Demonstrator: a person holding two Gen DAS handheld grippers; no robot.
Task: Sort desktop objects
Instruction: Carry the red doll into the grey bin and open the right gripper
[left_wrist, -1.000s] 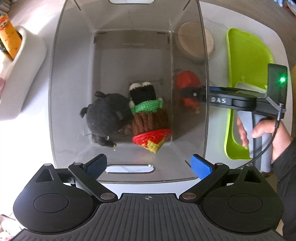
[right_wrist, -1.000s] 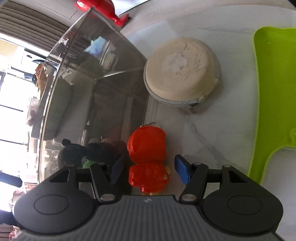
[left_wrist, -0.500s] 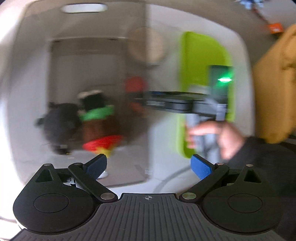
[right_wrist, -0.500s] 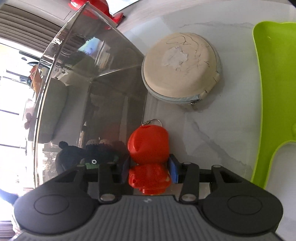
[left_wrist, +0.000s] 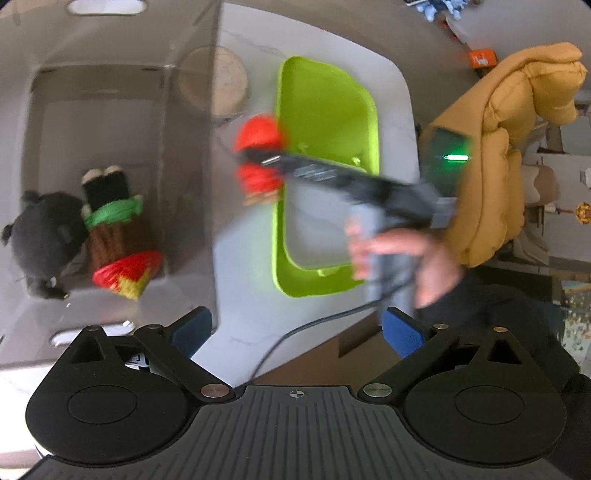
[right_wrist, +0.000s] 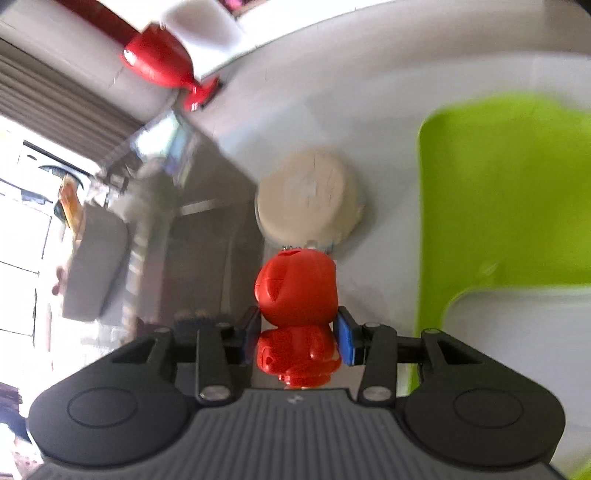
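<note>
Right hand-held gripper (right_wrist: 297, 341) clamped on red figure (right_wrist: 297, 295); left hand-held gripper (left_wrist: 295, 330) apart, empty. We clear grey bin (left_wrist: 214, 110) wall before releasing inside.

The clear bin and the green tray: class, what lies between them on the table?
In the left wrist view, a round cream pouch lies between the clear bin and the green tray; the rest is bare tabletop.

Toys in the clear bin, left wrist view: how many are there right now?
2. A dark plush lies at the bin's left, with a knitted doll touching its right side. The red figure is outside, held by the right claw. Others may be hidden.
</note>
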